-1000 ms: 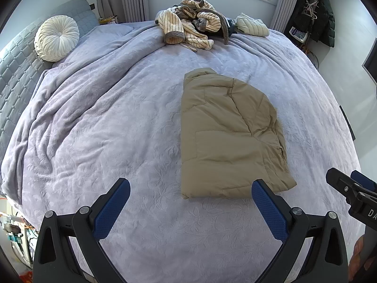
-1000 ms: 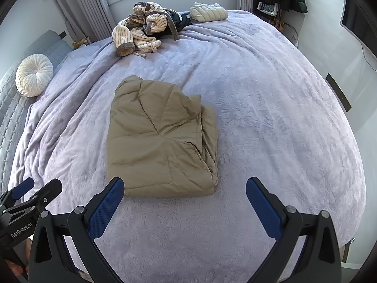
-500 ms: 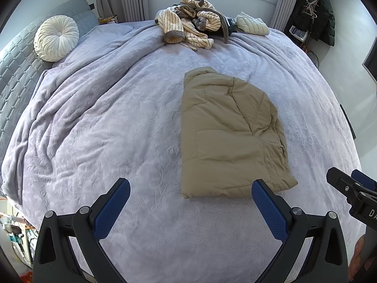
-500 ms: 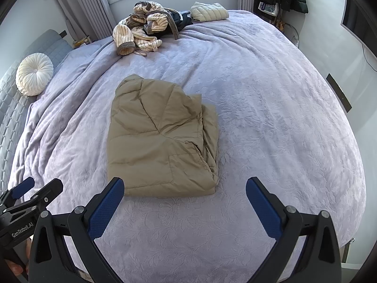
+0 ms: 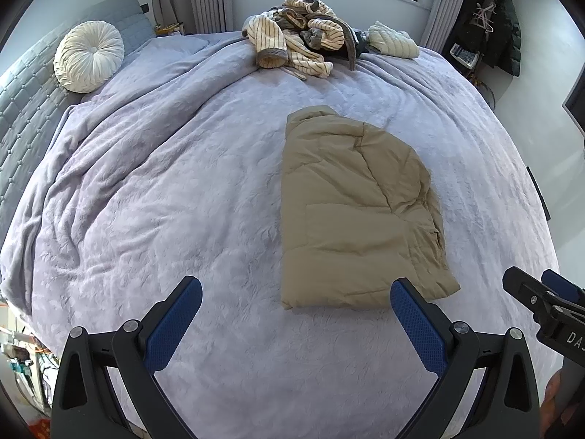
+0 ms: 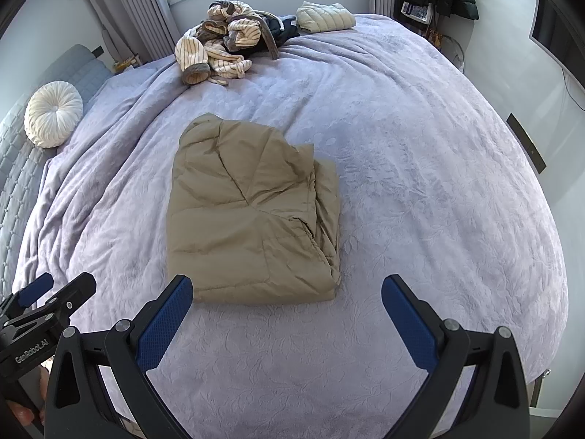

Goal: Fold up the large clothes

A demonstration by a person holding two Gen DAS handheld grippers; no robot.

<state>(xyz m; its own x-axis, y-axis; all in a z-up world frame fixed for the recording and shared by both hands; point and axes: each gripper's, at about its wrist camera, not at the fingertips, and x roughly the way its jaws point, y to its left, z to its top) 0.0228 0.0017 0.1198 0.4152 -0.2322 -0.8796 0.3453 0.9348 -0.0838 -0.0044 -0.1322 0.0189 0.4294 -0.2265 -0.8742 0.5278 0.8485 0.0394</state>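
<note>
Nothing is shifting since before: both the left gripper (image 5: 296, 311) and right gripper (image 6: 287, 309) are hovering with fingers spread wide and empty near the folded tan padded jacket (image 6: 252, 216), which is looking soft, puffy and light, best pinched at its near hem corners.

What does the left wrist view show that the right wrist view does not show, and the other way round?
Only the left wrist view shows the left gripper wide open from behind, and clutter beside the bed. Only the right wrist view shows the right gripper wide open from behind, and the jacket's layered right edge. Both show the folded tan jacket on the lilac bedspread, the striped clothes pile, the cream folded garment and the round pillow.
</note>
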